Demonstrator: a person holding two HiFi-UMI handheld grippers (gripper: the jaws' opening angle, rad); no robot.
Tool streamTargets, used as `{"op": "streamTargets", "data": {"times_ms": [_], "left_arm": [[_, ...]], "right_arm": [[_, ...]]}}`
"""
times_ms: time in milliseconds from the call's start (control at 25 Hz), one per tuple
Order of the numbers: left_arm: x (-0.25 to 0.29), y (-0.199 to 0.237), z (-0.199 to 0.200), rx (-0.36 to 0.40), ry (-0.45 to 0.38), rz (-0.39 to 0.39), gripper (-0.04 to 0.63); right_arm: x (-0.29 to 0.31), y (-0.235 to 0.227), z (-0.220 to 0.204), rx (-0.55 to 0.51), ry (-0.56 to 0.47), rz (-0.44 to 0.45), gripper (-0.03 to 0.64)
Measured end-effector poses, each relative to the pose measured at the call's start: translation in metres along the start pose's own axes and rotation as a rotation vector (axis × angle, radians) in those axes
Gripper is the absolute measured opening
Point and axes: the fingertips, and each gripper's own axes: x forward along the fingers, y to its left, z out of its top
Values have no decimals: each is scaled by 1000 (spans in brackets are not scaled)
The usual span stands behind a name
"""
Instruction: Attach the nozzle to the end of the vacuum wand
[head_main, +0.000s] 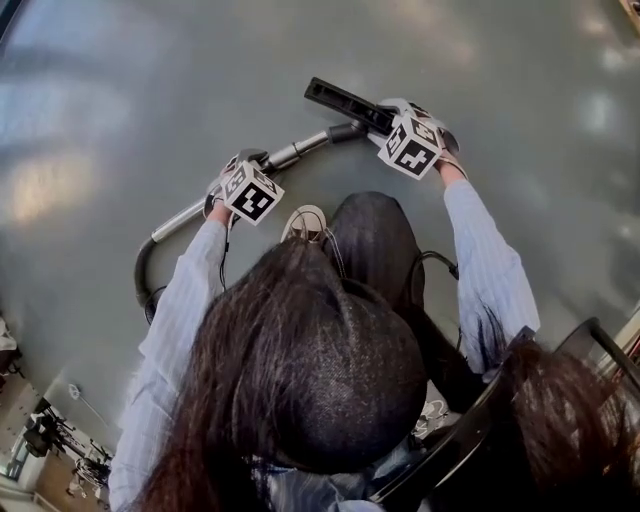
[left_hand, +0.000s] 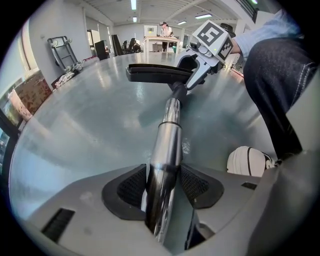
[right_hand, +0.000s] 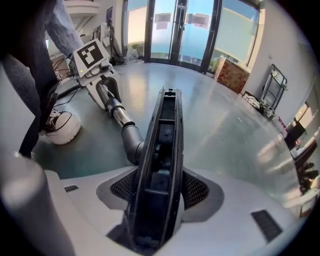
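**Head view:** left tool clamps the vacuum wand mid-shaft; right tool grips the nozzle at the wand's far end, over the grey floor.

**Left gripper view:** jaws closed on the wand; its long axis runs straight ahead to the nozzle's neck; the two appear joined, seating uncertain.

**Right gripper view:** jaws wide, pads pressing the nozzle's flanks; the wand leaves leftward toward the left tool; the right tool is nearer the joint; no container shows.
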Motion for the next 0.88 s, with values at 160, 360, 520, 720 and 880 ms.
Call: {"op": "streamTargets", "data": {"times_ms": [160,360,520,720,880], "left_arm": [[4,-6,1,36,28,-25,199],[-3,-4,4,39,27,-33,195],[-8,-4,8,58,25,-49,187],[-15,-5,9,91,11,-63,173],[-20,-6,9,98,-5,-80,170]], "right_arm": [[8,-2,2,-43,-13,22,250],[2,-3,8,-78,-29,76,250],[-1,-5,9,-102,-32,77,250],[-2,-5,12,-106,-57,94,250],[-5,-3,14,-69,-86,110,250]]}}
